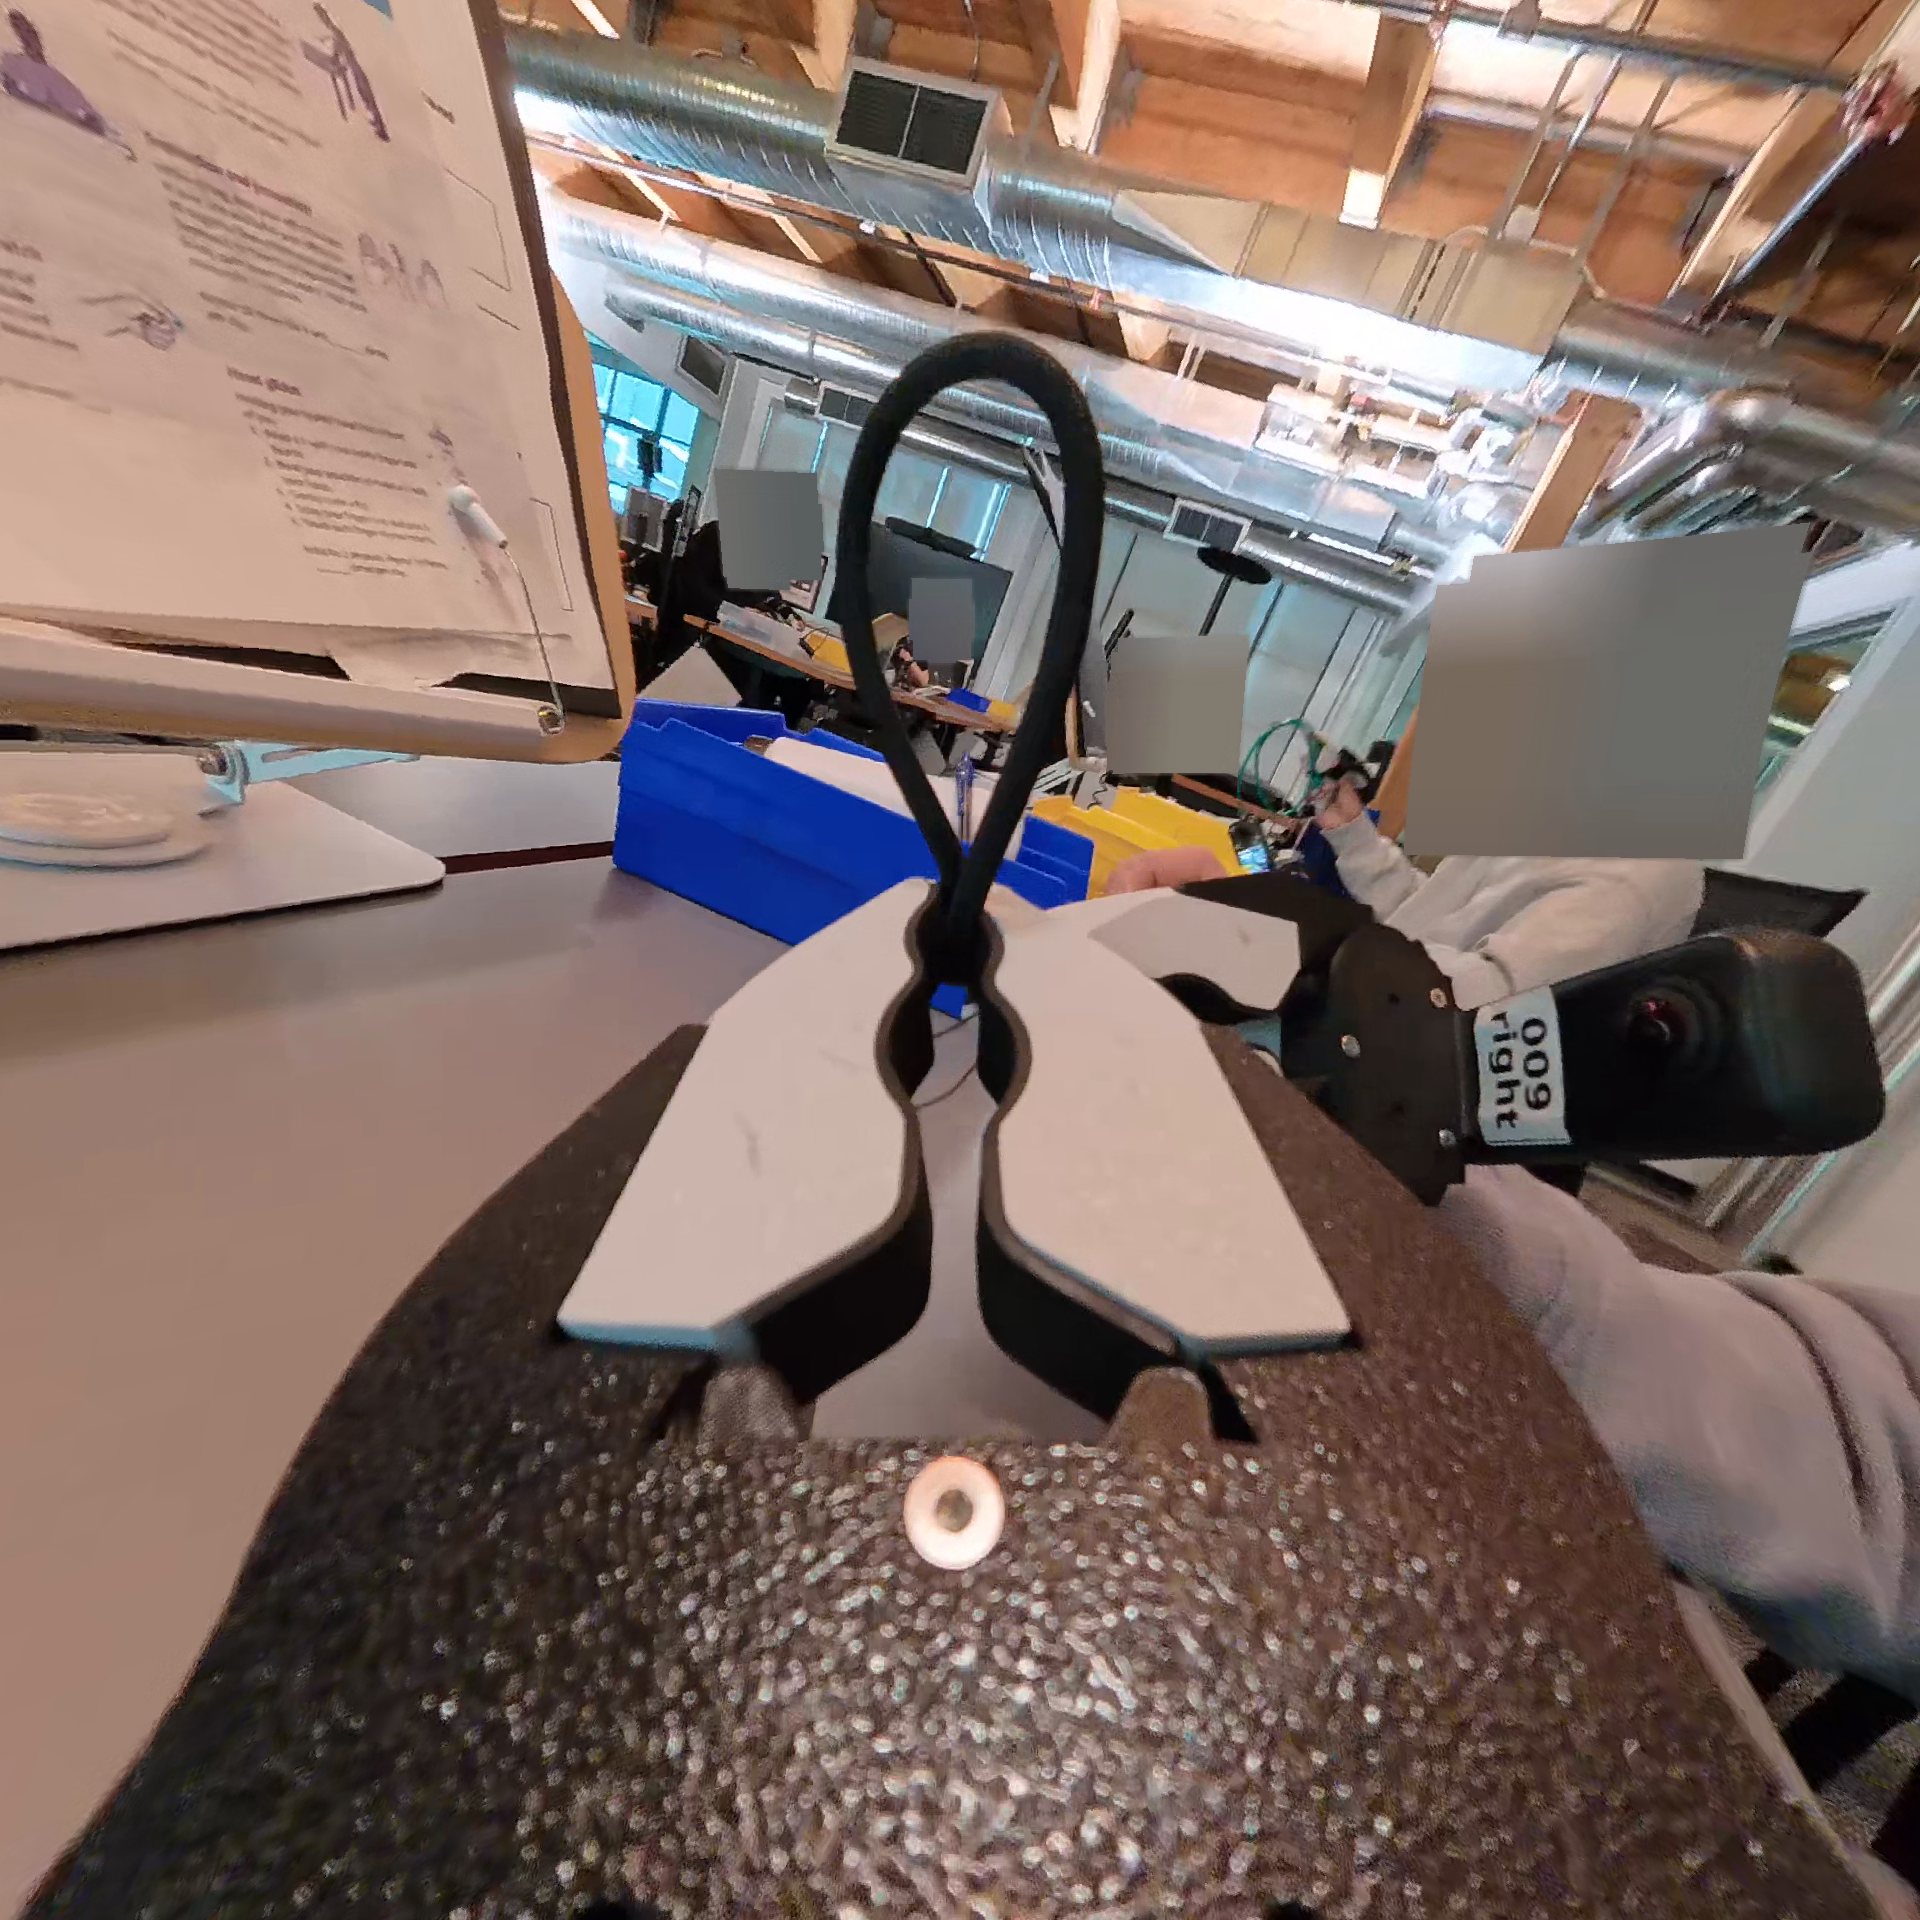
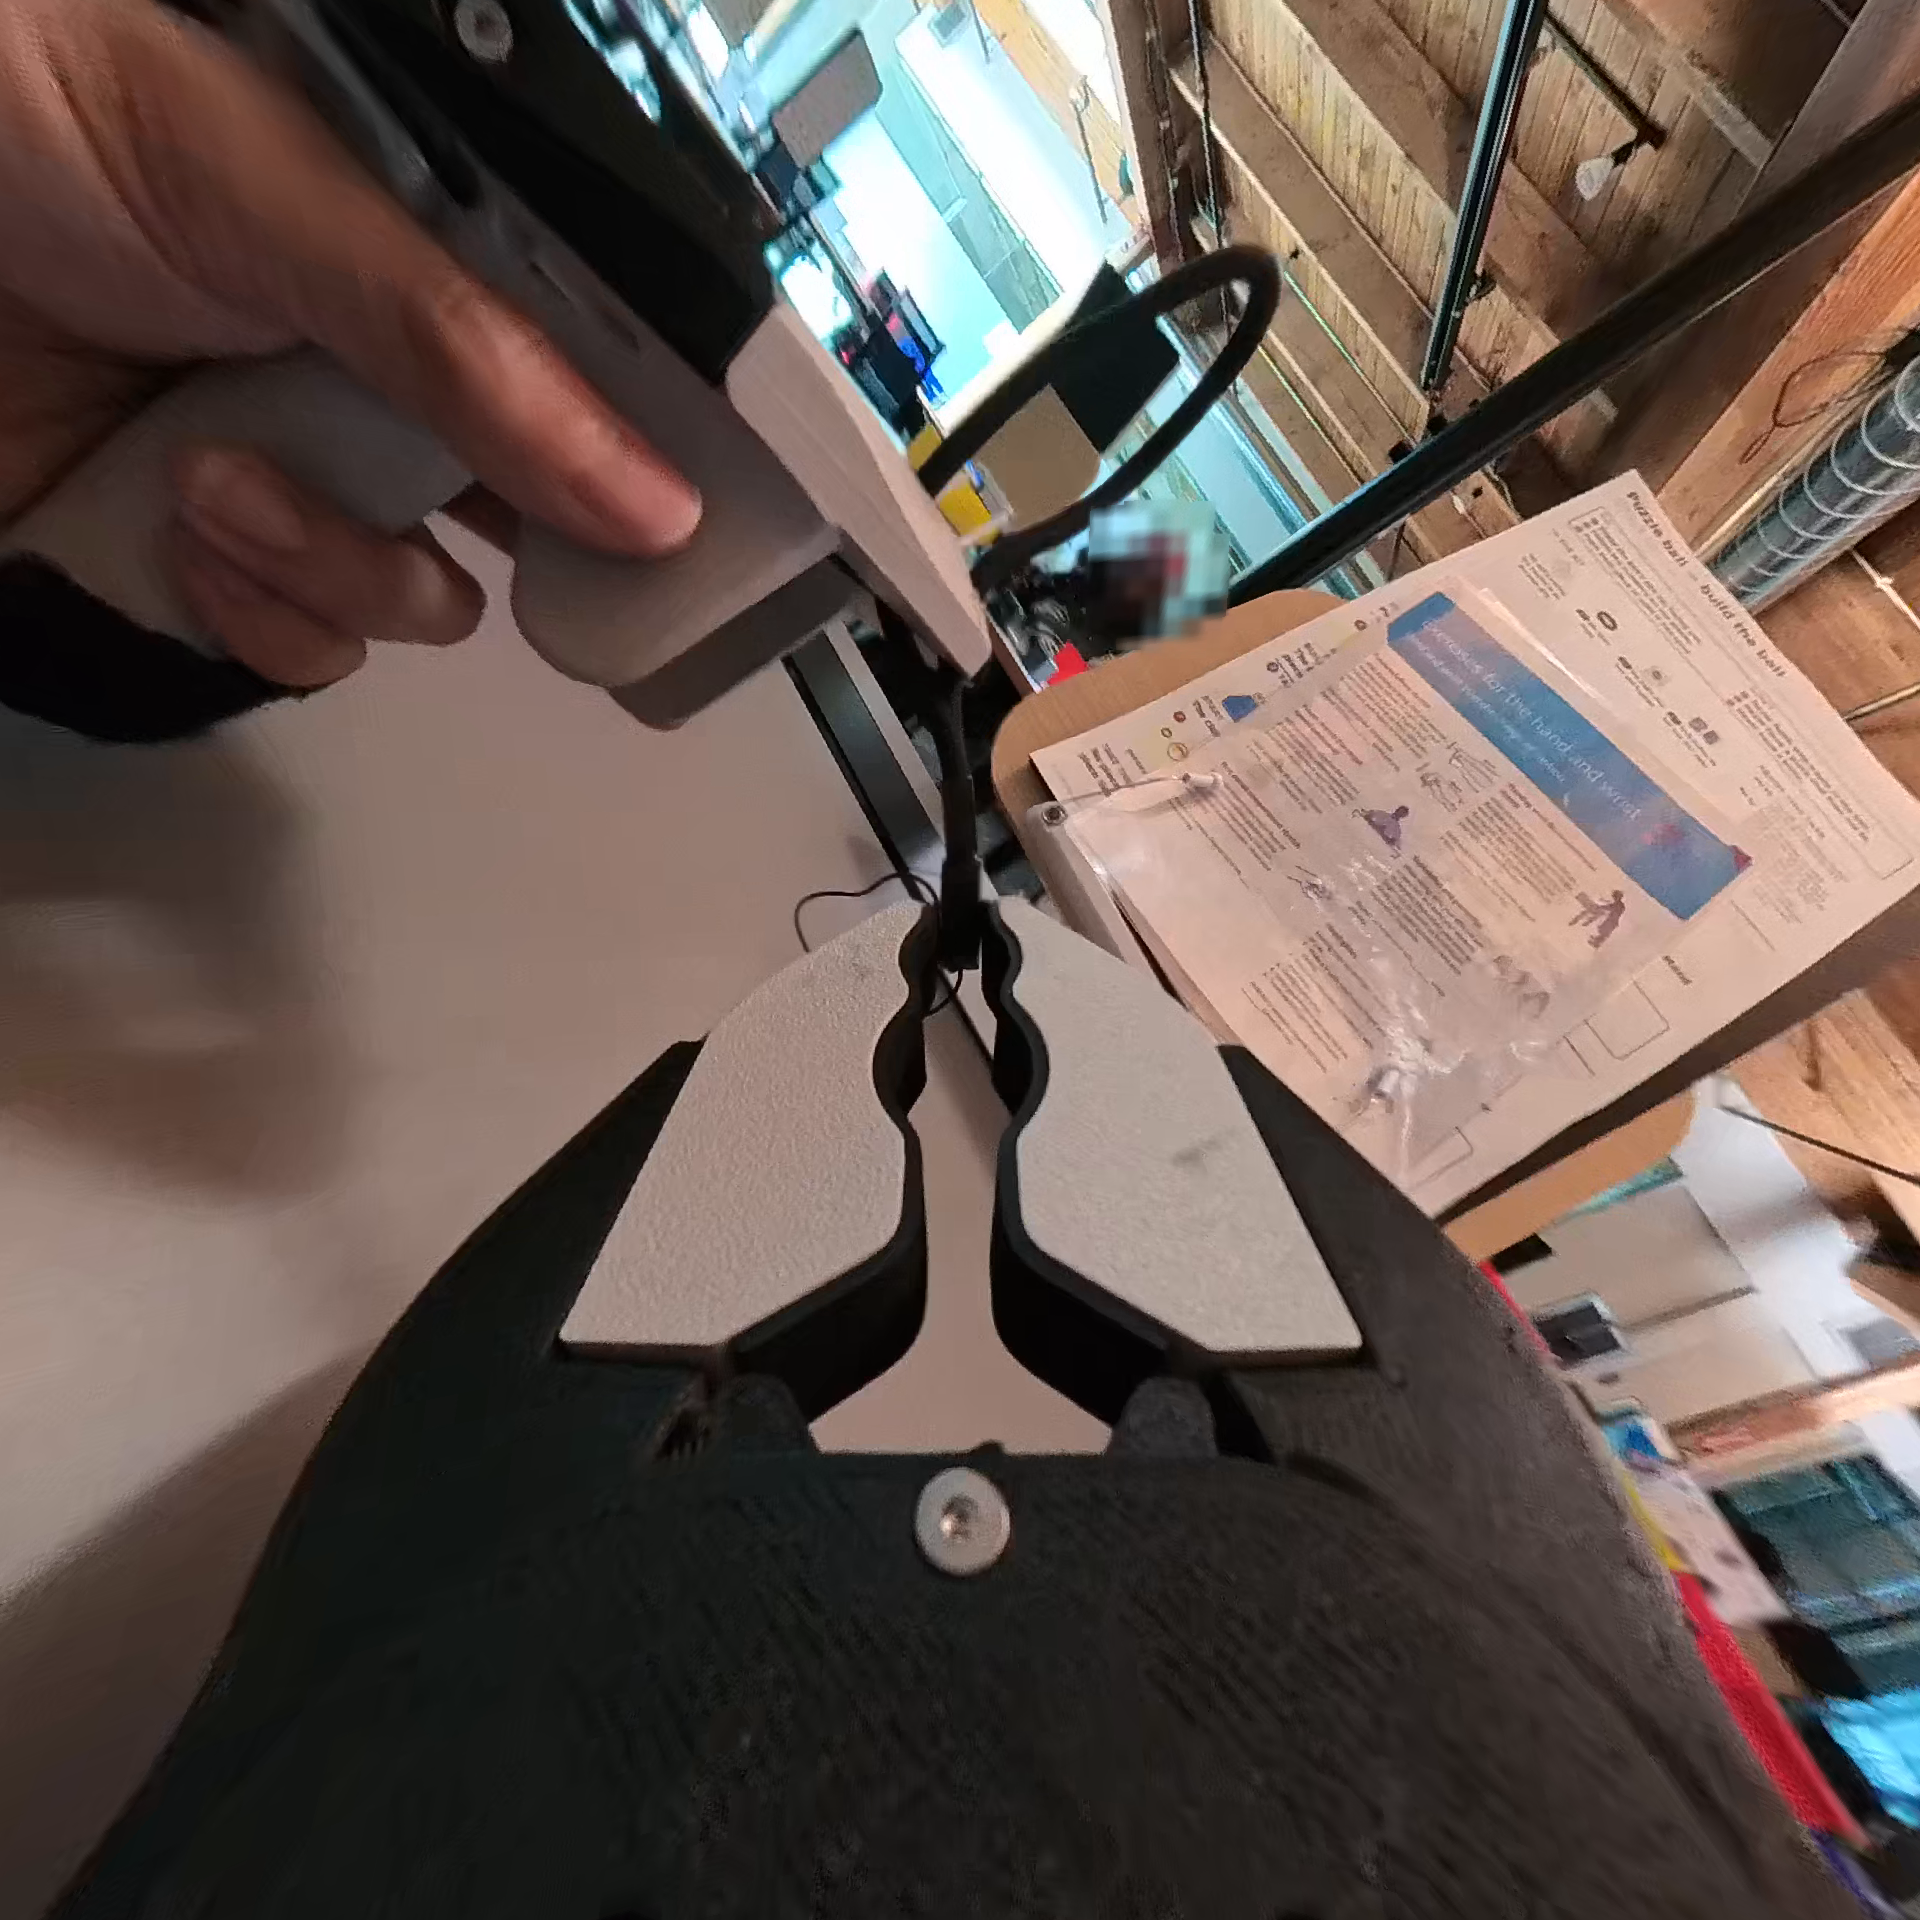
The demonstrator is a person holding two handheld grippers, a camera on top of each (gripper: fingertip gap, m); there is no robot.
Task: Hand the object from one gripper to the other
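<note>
A black elastic cord loop (image 1: 987, 351) stands upright out of my left gripper (image 1: 956, 935), which is shut on the loop's crossing point. In the right wrist view the left gripper (image 2: 966, 655) is at upper left, held by a hand (image 2: 260, 260), with the loop (image 2: 1252, 301) sticking out past it. The cord's tail (image 2: 961, 810) hangs down from it into the tips of my right gripper (image 2: 961, 935), whose jaws are closed on the tail's end. In the left wrist view the right gripper (image 1: 1153, 961) comes in from the right, just under the left fingertips.
A document stand with printed sheets (image 1: 260, 312) stands at the left on the grey table (image 1: 312, 1091); it also shows in the right wrist view (image 2: 1455, 831). A blue bin (image 1: 748, 831) and yellow bins (image 1: 1132, 831) sit behind. A person in a grey sleeve (image 1: 1507, 914) sits at the right. Some 4 cm of space lies between my two pairs of fingers.
</note>
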